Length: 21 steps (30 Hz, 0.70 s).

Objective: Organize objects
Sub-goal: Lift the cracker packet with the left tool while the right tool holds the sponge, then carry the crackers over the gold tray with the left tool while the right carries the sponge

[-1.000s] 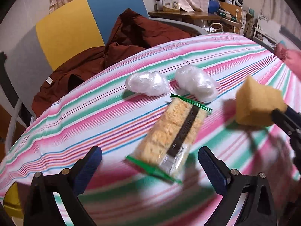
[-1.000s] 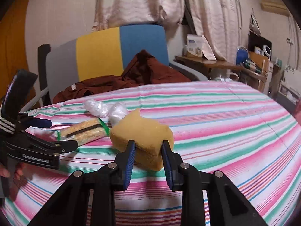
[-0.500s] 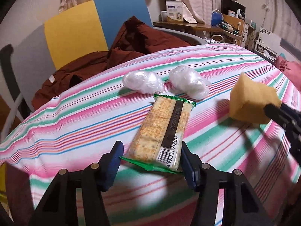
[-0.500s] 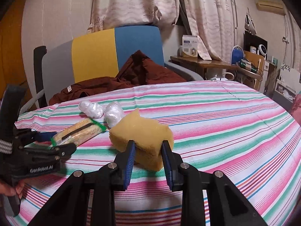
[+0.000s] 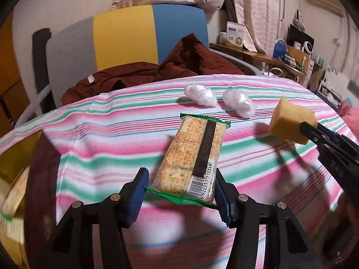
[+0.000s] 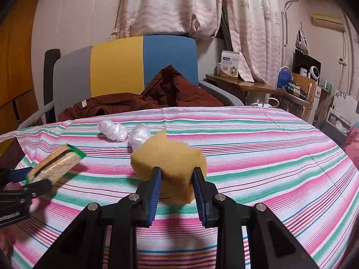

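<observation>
Holding the cracker packet (image 5: 193, 157) in my left tool (image 5: 180, 187), I found its near end, the one with the barcode, clamped between the two blue pads (image 5: 137, 196), the packet lifted clear of the striped counter (image 5: 112, 139) and casting a shadow on the cloth beneath. The packet pointed away from me, its green crimped end toward the far side. From the right wrist view the same packet (image 6: 56, 164) hung tilted above the left part of the counter (image 6: 269, 157), gripped by my left tool (image 6: 33, 182).

My right tool (image 6: 176, 180) was closed on the yellow sponge (image 6: 170, 159), its pads pressed into both flanks so that the foam bulged ahead of them. The sponge (image 5: 291, 121) was also raised off the cloth, to the right of the packet and well apart from it, with my right tool (image 5: 310, 130) reaching in from the right edge.

Two crumpled plastic wraps (image 5: 200, 94) lay on the counter beyond the packet, side by side and just apart. In the right wrist view the wraps (image 6: 113, 130) sat behind the sponge, the right one partly hidden by it.

A chair (image 6: 125, 67) with grey, yellow and blue panels stood behind the counter, a dark red garment (image 6: 157, 94) heaped on its seat. A wooden side table (image 6: 246, 87) carrying a small box stood to the right, under the curtains (image 6: 179, 4).
</observation>
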### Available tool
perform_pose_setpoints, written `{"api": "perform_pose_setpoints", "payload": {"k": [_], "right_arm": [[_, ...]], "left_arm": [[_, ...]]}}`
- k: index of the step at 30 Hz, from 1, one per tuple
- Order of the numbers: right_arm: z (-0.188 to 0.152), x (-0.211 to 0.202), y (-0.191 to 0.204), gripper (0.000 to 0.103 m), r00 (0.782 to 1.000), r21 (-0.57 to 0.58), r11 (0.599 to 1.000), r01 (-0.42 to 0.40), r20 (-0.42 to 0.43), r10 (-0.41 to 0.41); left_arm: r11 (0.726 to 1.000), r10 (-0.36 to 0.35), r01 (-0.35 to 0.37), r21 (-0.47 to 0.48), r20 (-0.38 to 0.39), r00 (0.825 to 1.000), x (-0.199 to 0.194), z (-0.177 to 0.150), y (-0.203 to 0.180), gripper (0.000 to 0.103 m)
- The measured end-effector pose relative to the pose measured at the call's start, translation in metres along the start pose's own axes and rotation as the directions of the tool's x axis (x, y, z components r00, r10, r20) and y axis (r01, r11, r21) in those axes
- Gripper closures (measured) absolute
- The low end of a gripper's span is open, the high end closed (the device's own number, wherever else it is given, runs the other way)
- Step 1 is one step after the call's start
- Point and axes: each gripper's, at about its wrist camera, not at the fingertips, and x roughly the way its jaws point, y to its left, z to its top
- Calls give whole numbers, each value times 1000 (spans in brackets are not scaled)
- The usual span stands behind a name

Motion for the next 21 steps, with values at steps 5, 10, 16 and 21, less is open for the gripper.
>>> {"api": "perform_pose_setpoints", "payload": {"k": [5,10,16,21], "right_arm": [[-1,1,6,75,999,-30,999,-34,0,34],[-1,1,10,75,1000,-47,999,-25,-3,25],[-2,-1,15,75,1000,-76,997,-19,-1,19],[-2,-1,18,75,1000,-91,996,-19,2,20]], "left_arm": [[998,-19,20,-58,25,1000,-28,-18,10,46],[995,-48,53,-84,63,997,-61,-32,18,46],[985,-42,60,-160,114,993,-103,-39,49,46],[972,19,15,-234,142,990,-132,-43,87,46]]}}
